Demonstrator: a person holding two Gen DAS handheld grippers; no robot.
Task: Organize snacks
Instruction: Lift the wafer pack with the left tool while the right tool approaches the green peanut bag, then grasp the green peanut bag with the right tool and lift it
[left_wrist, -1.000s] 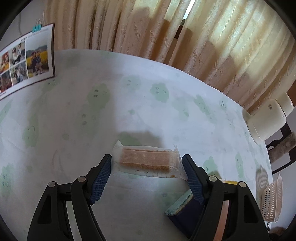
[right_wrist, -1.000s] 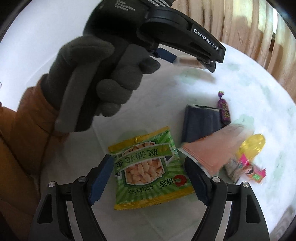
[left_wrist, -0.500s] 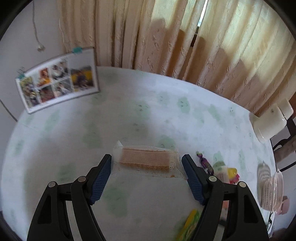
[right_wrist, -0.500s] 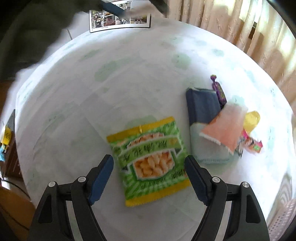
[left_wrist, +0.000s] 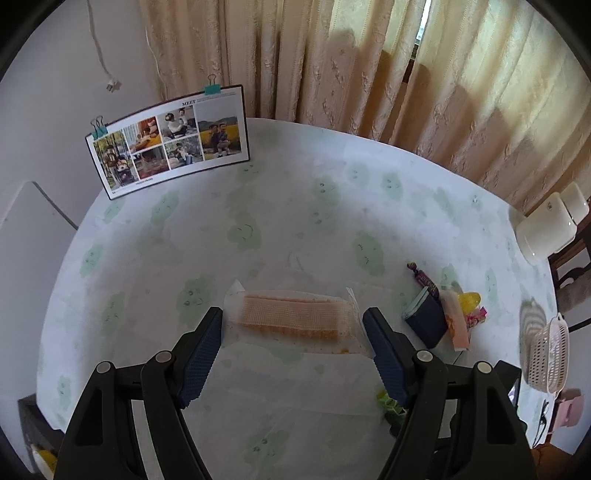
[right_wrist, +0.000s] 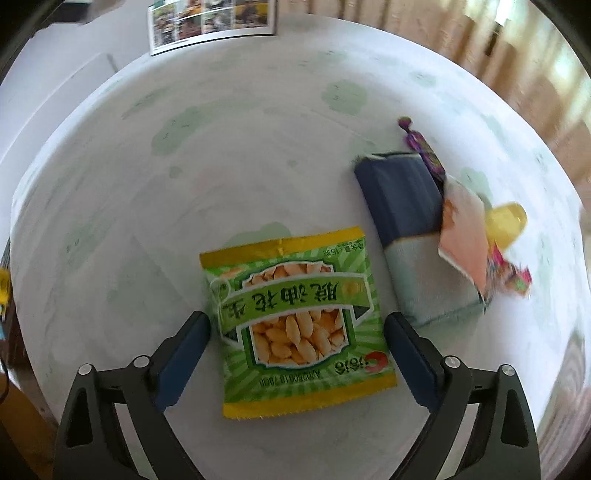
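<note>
Peanuts packet (right_wrist: 301, 317), light, crinkly and slippery, lies flat on the tabletop (right_wrist: 221, 147) between the right tongs (right_wrist: 297, 354), which have just spread wider without touching it; left tongs (left_wrist: 293, 349) hold a wrapped wafer (left_wrist: 295, 319) endwise.

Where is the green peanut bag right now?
In the right wrist view the peanut bag lies flat on the table, between the open right gripper's fingers, left of the blue pouch.

**Round table, snacks along its right edge**

A round table (left_wrist: 280, 206) under a white cloth with pale green cloud faces carries a green-and-yellow peanut packet (right_wrist: 299, 317) near the front edge. Toward the right edge lie a navy-and-grey pouch (right_wrist: 406, 206), a purple twisted candy (right_wrist: 421, 146) and a yellow jelly cup (right_wrist: 506, 221).
</note>
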